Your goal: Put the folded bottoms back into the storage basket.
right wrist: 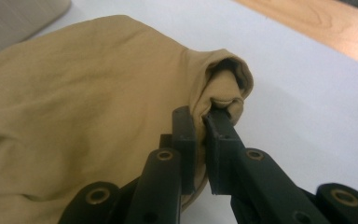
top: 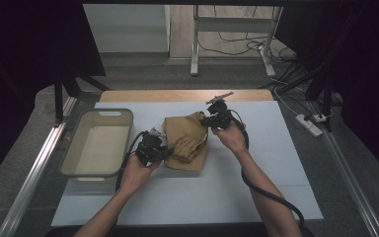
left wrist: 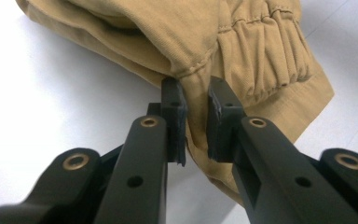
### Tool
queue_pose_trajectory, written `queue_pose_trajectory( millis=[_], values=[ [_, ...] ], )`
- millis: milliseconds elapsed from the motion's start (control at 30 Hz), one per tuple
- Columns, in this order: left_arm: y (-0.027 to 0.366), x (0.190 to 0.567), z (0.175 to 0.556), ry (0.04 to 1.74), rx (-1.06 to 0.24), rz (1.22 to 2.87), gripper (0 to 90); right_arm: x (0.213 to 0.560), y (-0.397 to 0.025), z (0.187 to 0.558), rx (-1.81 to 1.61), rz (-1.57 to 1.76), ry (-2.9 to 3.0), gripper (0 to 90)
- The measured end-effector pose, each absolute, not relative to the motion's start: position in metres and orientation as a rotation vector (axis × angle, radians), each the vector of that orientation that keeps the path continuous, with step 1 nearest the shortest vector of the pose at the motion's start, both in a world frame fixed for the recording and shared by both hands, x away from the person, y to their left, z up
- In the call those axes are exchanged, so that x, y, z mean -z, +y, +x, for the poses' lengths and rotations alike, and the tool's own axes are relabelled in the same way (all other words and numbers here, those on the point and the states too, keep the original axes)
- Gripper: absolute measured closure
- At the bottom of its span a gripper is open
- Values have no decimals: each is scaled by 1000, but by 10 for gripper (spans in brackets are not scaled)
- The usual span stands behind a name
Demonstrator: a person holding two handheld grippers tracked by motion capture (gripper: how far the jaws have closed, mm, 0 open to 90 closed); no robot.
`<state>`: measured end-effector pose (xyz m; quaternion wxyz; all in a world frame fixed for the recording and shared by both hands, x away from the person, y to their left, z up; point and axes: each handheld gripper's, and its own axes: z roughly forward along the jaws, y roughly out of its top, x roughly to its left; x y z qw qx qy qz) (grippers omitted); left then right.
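Tan cotton garment w/ elastic cuff, loosely folded, lies centre of frame on the white-covered bench, just right of the empty grey plastic tub. Left hand-held gripper is nearly closed, pinching a fold of cloth next to the gathered cuff. Right hand-held gripper is also nearly closed, nipping a rolled corner at the garment's upper right edge. Step looks like lift/refold or move toward tub. To do it well: raise both together, keep cloth taut btw. grips, don't yank; bites are shallow, esp. the right, so the fabric could slip.
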<state>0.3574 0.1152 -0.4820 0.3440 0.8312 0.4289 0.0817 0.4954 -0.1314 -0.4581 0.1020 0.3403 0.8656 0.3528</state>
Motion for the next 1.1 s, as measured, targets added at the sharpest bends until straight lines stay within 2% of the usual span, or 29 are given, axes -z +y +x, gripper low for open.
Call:
queue_pose_trajectory(
  millis=[367, 1100],
  values=[
    [121, 461, 347, 1078, -224, 2153, 781, 437, -135, 484, -1088, 922, 2554, 830],
    [162, 435, 325, 1046, -191, 2108, 779, 410, -110, 462, -1175, 796, 2560, 831]
  ],
)
